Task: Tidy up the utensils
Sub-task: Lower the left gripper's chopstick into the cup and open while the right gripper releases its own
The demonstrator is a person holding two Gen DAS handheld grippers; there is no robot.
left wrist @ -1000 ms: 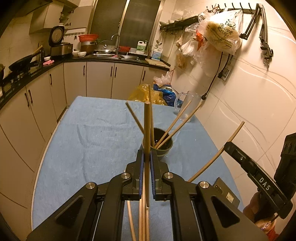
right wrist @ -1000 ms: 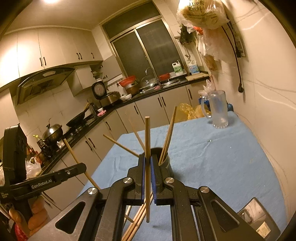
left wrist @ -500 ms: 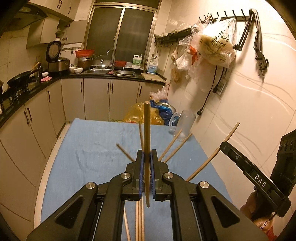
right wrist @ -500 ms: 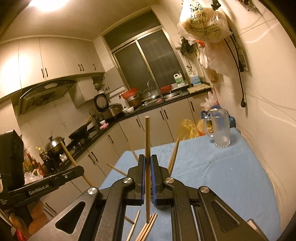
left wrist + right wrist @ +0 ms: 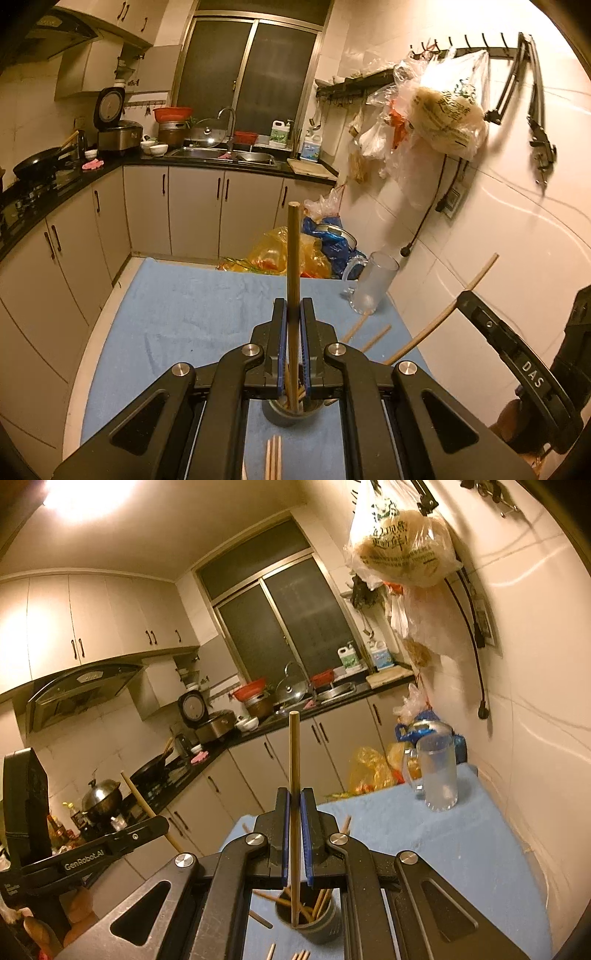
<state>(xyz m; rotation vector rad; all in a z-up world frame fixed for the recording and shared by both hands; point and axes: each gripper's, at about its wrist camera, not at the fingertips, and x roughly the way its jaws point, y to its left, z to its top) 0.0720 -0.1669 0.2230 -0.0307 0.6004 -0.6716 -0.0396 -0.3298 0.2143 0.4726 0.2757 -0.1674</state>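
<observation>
My left gripper (image 5: 293, 314) is shut on an upright wooden chopstick (image 5: 293, 258), whose lower tip hangs over the dark round holder (image 5: 291, 415) on the blue cloth. My right gripper (image 5: 294, 805) is shut on another upright chopstick (image 5: 294, 768), its lower end above the same holder (image 5: 308, 925), which has several chopsticks leaning in it. Loose chopsticks (image 5: 272, 458) lie on the cloth in front of the holder. In the left wrist view the right gripper (image 5: 465, 297) shows at the right, holding its chopstick (image 5: 443, 317). The left gripper (image 5: 162, 821) appears at the left of the right wrist view.
A blue cloth (image 5: 177, 314) covers the table. A clear glass mug (image 5: 437, 775) stands at its far right corner by the tiled wall. Plastic bags (image 5: 295, 254) sit beyond the far edge. Counters, a sink and a stove line the left and back.
Both grippers have risen with their chopsticks. The holder has slid from ahead of the fingers to beneath them, and more of the kitchen wall and window fills both views.
</observation>
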